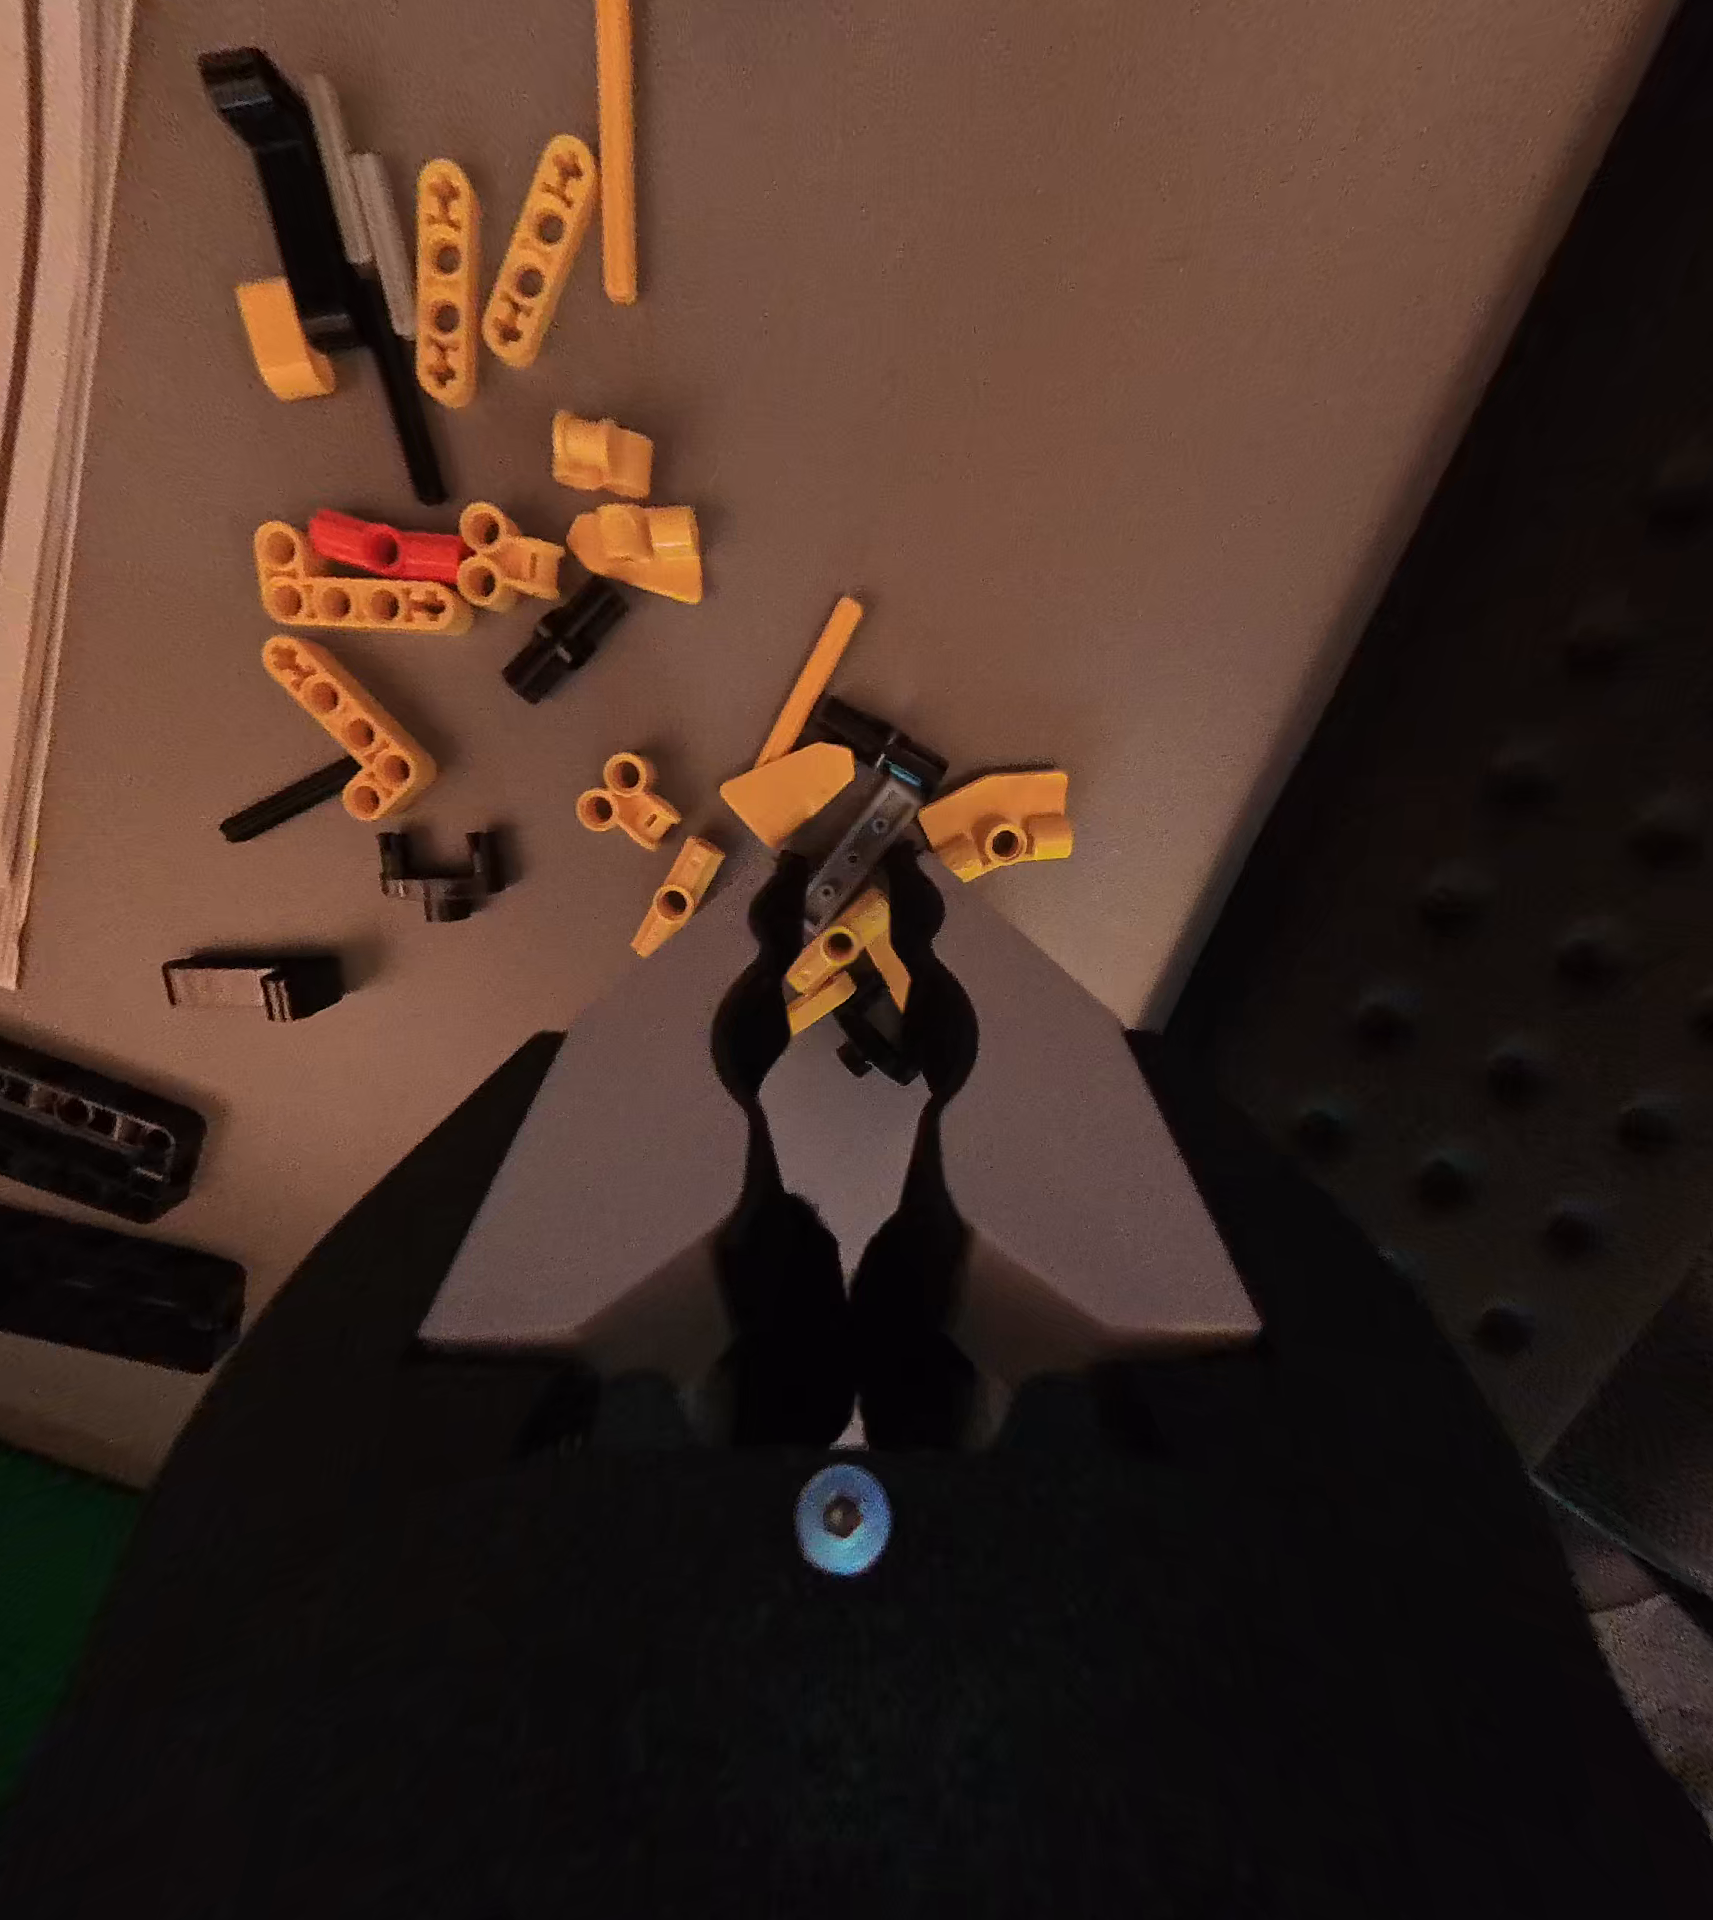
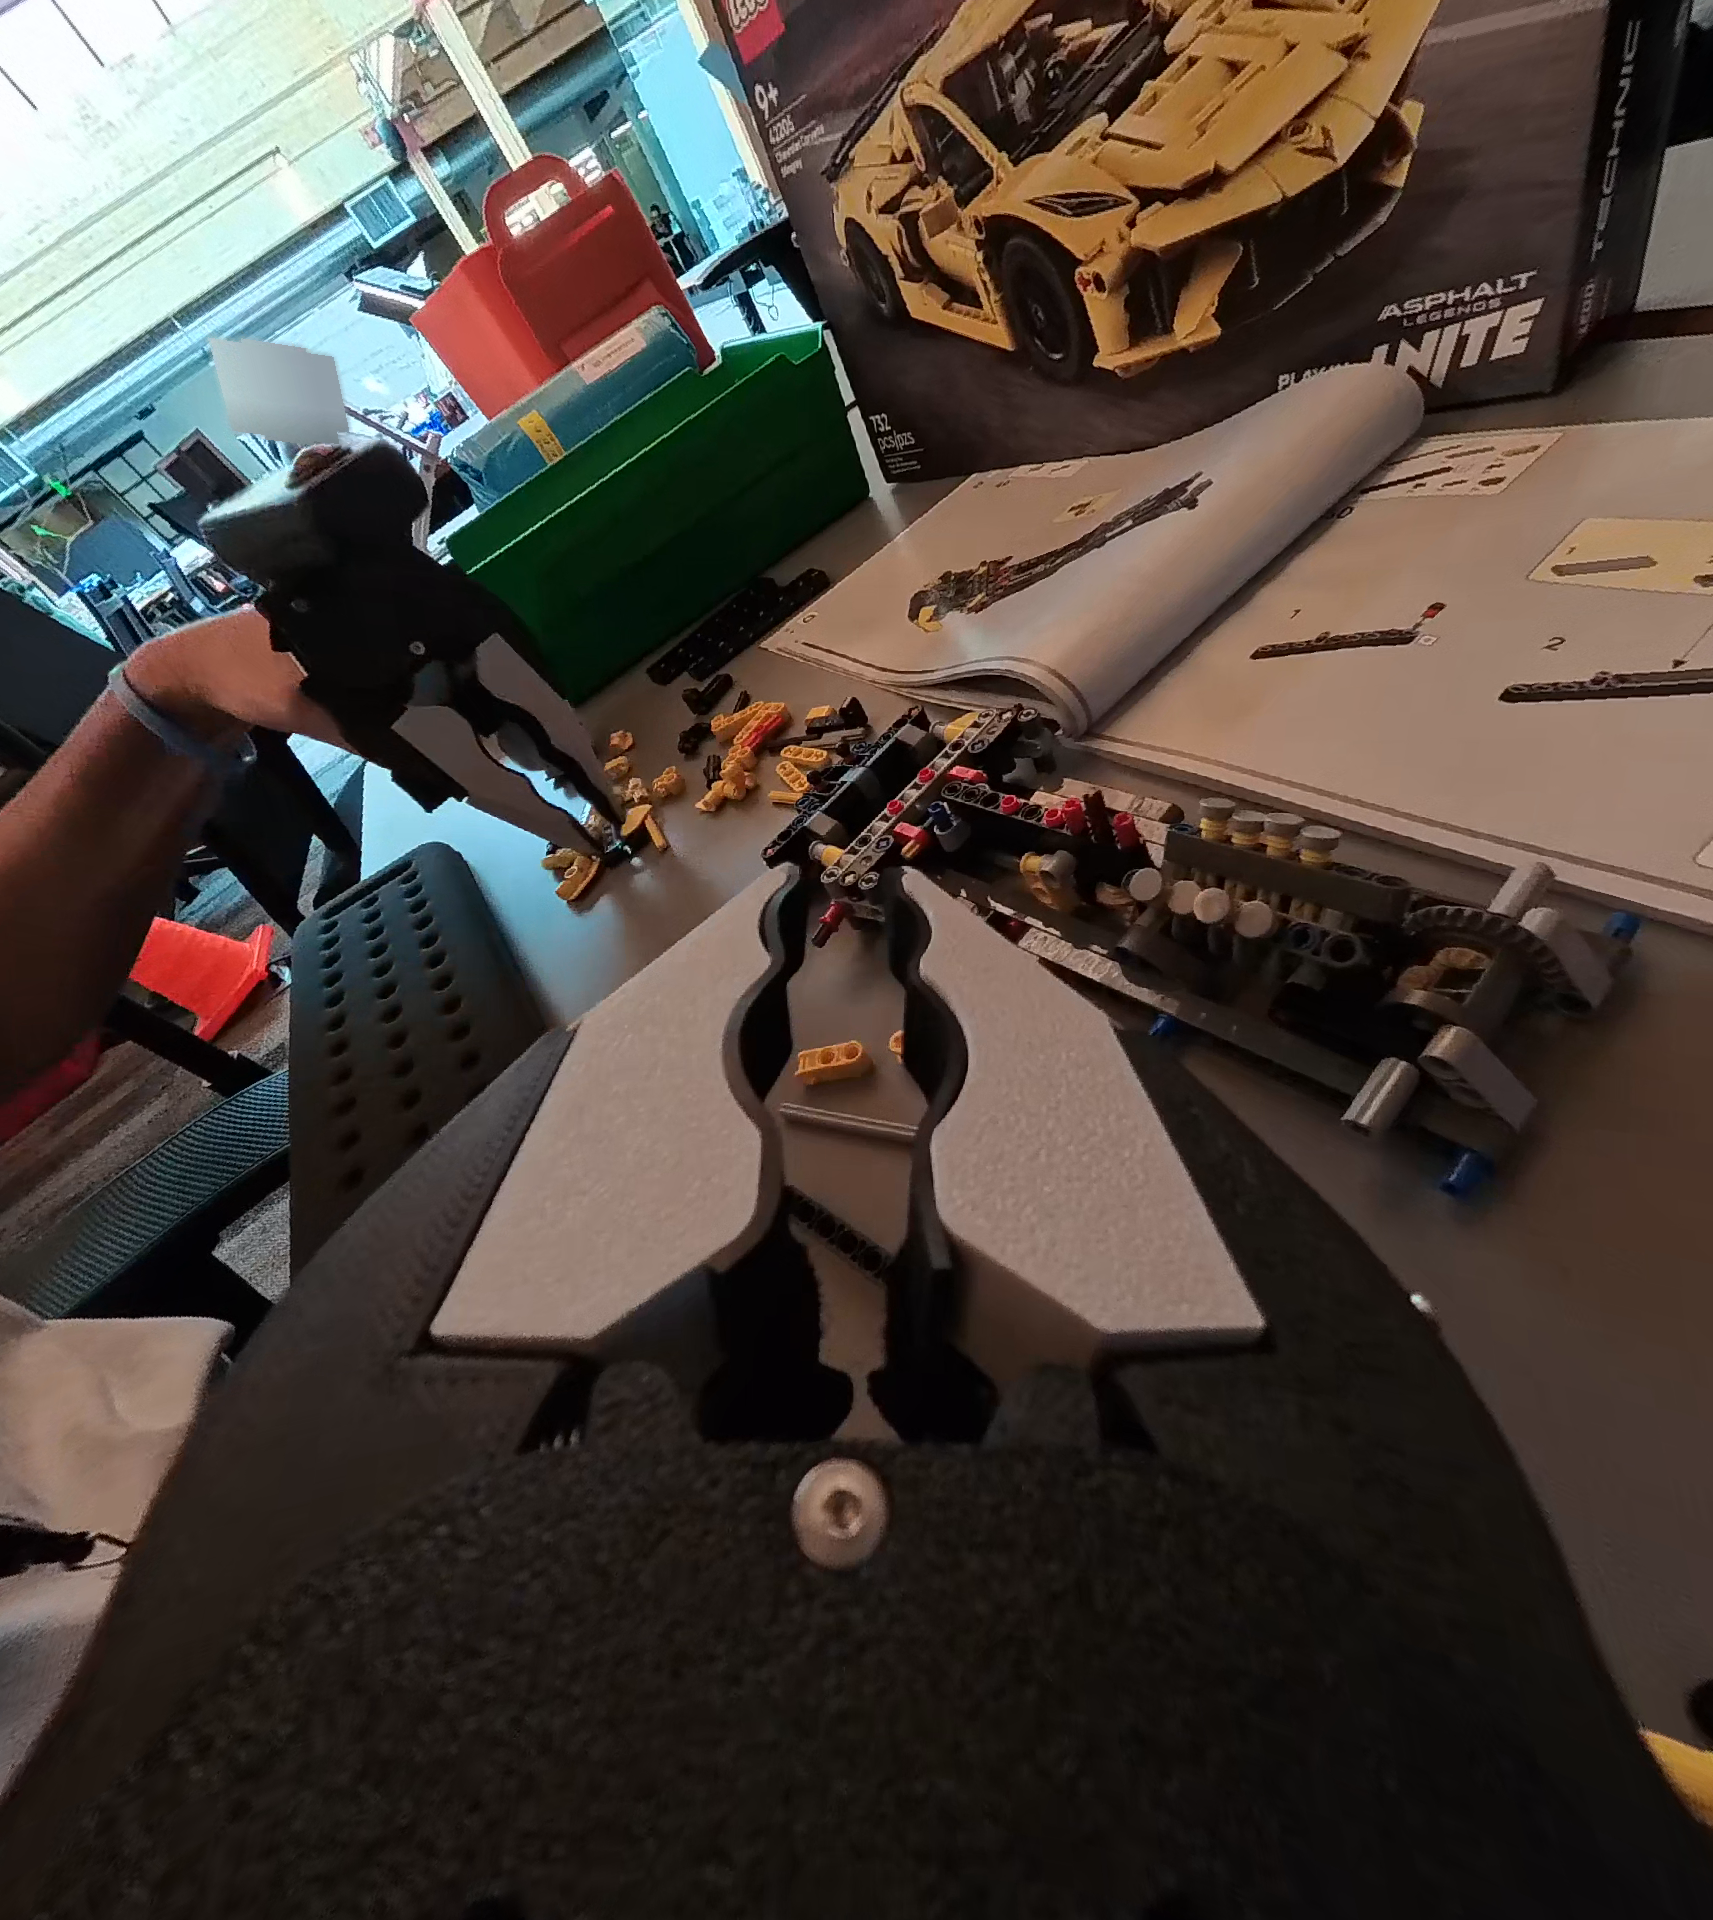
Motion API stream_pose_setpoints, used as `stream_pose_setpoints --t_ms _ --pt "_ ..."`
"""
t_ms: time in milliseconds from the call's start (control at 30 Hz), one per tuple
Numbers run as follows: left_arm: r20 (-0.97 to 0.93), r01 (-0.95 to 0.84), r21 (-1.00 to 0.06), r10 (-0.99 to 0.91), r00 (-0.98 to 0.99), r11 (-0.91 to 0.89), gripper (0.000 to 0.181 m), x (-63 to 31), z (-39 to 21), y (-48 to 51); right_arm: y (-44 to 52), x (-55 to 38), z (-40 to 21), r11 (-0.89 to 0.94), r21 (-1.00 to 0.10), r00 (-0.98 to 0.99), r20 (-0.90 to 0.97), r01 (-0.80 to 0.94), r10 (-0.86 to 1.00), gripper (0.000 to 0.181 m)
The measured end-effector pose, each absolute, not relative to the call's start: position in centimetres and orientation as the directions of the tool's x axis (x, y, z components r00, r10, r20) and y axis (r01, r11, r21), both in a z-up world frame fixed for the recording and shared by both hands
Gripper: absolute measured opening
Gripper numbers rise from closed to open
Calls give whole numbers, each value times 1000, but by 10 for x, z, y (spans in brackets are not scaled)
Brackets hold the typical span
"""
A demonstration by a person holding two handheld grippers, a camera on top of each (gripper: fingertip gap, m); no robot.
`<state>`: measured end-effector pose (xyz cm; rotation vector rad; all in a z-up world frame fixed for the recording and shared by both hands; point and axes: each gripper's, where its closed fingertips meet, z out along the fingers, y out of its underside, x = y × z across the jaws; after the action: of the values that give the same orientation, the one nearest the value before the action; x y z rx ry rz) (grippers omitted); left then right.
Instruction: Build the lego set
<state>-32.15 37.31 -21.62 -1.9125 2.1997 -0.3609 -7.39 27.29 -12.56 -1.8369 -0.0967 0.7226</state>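
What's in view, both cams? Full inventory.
loose pieces: many, mostly yellow and black, one red; scattered on table
small subassembly: one, yellow, grey, black; between left gripper fingers
chassis build: one, grey and black; table, ahead of right gripper
instruction booklet: one, white; open behind chassis
set box: one, yellow car picture; behind booklet
green bin: one; table edge
left gripper: shut on subassembly
right gripper: open, at chassis end
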Motion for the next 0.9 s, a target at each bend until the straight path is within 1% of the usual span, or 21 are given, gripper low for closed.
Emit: stream_pose_setpoints --t_ms 67,233,367,433,500,567,600,633,667,733,833,900 --pt "-8 -941 -302 -987 -160 155 9 -321 -216 372 273 -74 -126 -393 -879 810 -428 -270 401 14" --pt "-89 -943 -273 -981 -170 188 7 -322 -216 378 273 -74 -126 -394 -877 807 -433 -275 401 14" --pt "-123 -943 -295 -985 -123 155 7 -327 -208 383 272 -74 -125 -389 -879 807 -433 -277 402 14" --pt "-142 -930 -342 -986 -88 132 7 -328 -192 385 273 -74 -125 -389 -877 806 -435 -280 401 14" --pt "-135 -896 -431 -989 -56 110 7 -318 -170 379 273 -73 -124 -389 -876 804 -439 -285 401 14" --pt "-97 -833 -543 -993 -63 106 6 -286 -152 360 273 -73 -124 -388 -876 803 -440 -286 401 14" --pt "-61 -805 -586 -995 -77 98 7 -263 -150 345 273 -73 -124 -387 -877 804 -439 -286 401 14" --pt "-14 -791 -603 -993 -117 102 7 -241 -154 324 273 -73 -124 -386 -877 804 -439 -287 400 14" --pt "2 -791 -597 -985 -170 135 6 -224 -161 306 273 -72 -123 -383 -877 804 -440 -289 400 14" --pt "-27 -797 -575 -978 -206 184 6 -197 -176 291 272 -70 -121 -370 -880 805 -441 -299 398 14" --pt "36 -816 -561 -980 -193 140 7 -170 -188 280 269 -68 -118 -357 -879 798 -449 -315 401 13" --pt "18 -846 -508 -980 -197 161 7 -168 -197 279 269 -69 -117 -357 -878 794 -454 -320 405 13"
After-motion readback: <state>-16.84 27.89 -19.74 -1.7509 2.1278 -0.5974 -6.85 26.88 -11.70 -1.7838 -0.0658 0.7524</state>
